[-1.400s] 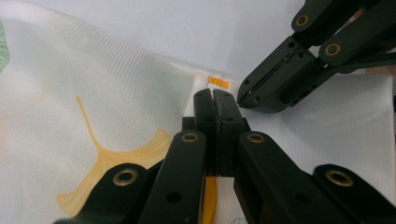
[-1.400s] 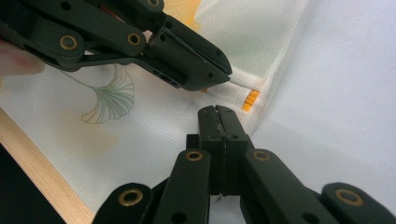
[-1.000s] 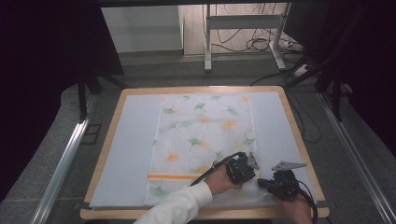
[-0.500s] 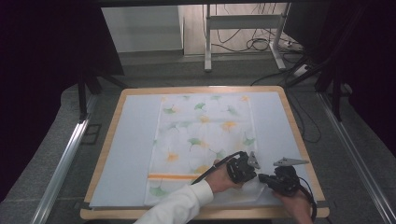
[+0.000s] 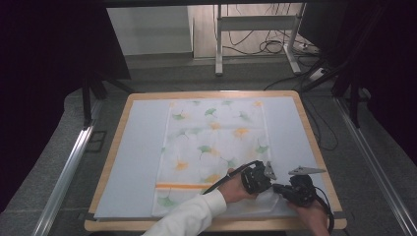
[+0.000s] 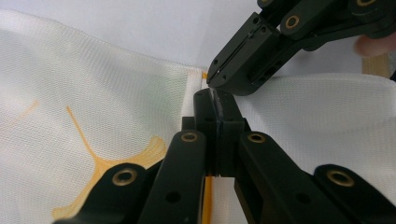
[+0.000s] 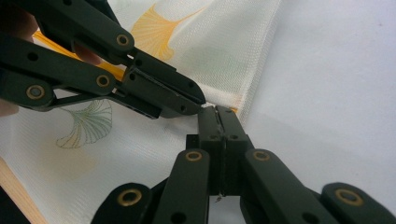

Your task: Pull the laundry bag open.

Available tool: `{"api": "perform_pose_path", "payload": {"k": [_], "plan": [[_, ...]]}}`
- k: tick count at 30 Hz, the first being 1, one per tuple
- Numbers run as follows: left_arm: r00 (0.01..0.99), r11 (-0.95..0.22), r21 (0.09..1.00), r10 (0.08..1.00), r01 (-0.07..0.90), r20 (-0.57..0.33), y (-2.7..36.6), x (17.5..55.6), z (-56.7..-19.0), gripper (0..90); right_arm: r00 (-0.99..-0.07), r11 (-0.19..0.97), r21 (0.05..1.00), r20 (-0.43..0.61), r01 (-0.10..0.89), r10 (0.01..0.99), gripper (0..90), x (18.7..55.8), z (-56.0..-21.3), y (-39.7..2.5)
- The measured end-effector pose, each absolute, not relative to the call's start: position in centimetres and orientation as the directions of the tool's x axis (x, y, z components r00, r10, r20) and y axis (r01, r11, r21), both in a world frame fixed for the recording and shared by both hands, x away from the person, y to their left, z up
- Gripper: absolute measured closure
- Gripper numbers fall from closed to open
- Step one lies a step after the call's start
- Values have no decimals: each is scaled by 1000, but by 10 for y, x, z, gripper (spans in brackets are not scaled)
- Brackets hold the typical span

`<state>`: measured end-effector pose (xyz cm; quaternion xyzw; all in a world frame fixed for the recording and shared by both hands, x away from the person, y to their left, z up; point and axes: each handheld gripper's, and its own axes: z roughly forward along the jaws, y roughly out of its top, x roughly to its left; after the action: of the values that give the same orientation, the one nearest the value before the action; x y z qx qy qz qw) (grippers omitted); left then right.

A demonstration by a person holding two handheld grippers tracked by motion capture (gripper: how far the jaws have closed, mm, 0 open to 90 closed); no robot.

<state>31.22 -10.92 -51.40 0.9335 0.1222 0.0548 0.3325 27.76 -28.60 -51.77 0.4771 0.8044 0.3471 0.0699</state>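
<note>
**Mira:** Both grippers have edged closer together since a second ago; the right gripper [image 5: 284,189] has slid in toward the left gripper [image 5: 263,178] at the near right corner of the cloth [image 5: 216,142].

**Tomas:** And the cloth itself?

**Mira:** Same place. It lies flat on the pale mat [image 5: 133,162], its long axis running away from the person, with the orange stripe [image 5: 182,186] across the near end.

**Tomas:** What are the jaws doing?

**Mira:** In the left gripper view, the left gripper [image 6: 215,100] has its jaws pressed together, and a sliver of the cloth [image 6: 93,93] edge looks pinched between them. In the right gripper view, the right gripper [image 7: 217,114] is likewise clamped, right at the hem of the cloth [image 7: 205,42], with a thin pale line between the pads. I judge that to be fabric, though it is fine to read.

**Tomas:** So what does the next move turn on?

**Mira:** The two tips nearly touch at that one corner, so both hold the same short stretch of hem. The rest of the cloth lies away from them, toward the far edge and to the left. Lifting and carrying the corner along the long axis would fold it; the left gripper sits slightly farther onto the cloth.
</note>
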Motion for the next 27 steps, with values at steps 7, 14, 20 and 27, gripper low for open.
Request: {"api": "perform_pose_path", "payload": {"k": [7,14,20,27], "plan": [[957,-753,628,285,195,44,-108,309,-512,900,-535,306,628,211,716,818,896,277,-518,-285],[957,-768,609,286,197,52,-106,308,-510,900,-535,307,627,211,717,818,897,277,-518,-285],[955,-765,610,291,203,47,-99,308,-511,900,-539,311,627,209,714,816,897,277,-518,-285],[953,-762,609,301,219,34,-88,309,-510,900,-542,315,627,208,713,814,897,277,-518,-285]]}}
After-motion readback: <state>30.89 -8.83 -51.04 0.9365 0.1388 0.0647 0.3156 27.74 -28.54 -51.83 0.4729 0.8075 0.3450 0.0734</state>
